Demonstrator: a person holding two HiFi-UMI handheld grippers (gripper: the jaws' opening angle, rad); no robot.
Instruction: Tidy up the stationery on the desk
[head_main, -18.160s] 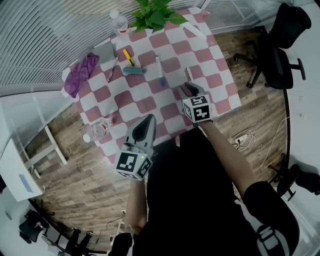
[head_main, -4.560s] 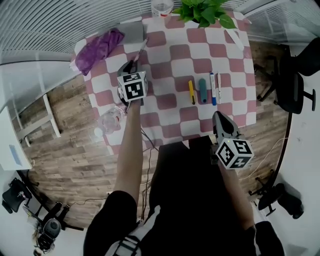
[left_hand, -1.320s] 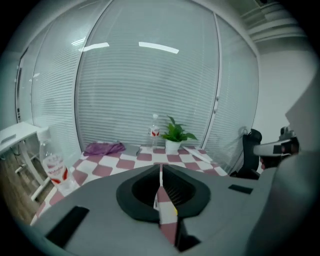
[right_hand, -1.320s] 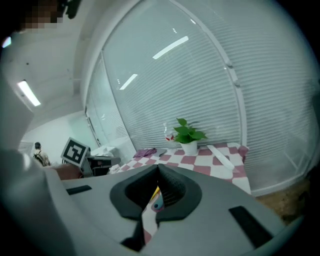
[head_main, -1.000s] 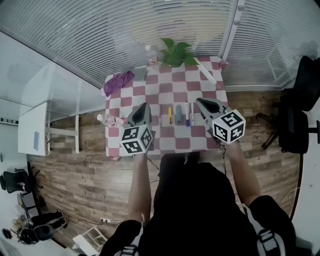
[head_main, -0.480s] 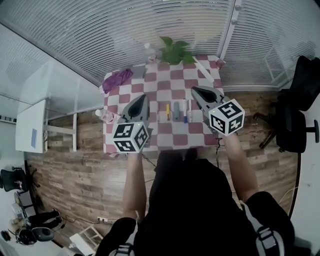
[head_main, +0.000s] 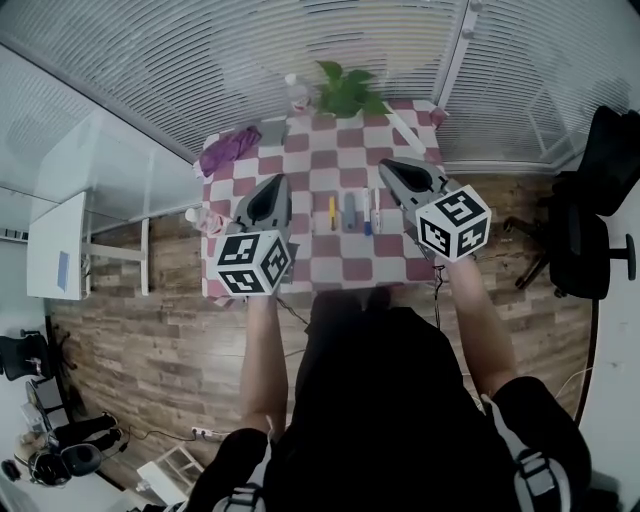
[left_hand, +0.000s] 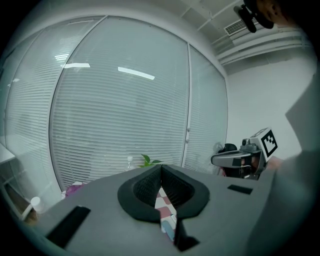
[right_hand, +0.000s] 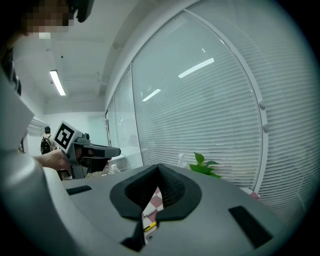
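Hovering over the table (head_main: 320, 150), left gripper (head_main: 277, 180) and right gripper (head_main: 388, 167) both show fingers pressed together, empty; row of pens (head_main: 352, 212) lies below between them, long axes pointing away, right gripper looks nearer.

A checkered table (head_main: 320, 150) holds a row of pens (head_main: 350, 212), a purple cloth (head_main: 228, 152) and a plant (head_main: 345, 92).

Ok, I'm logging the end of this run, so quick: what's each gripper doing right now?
Left gripper: closed, holding nothing.
Right gripper: closed, holding nothing.
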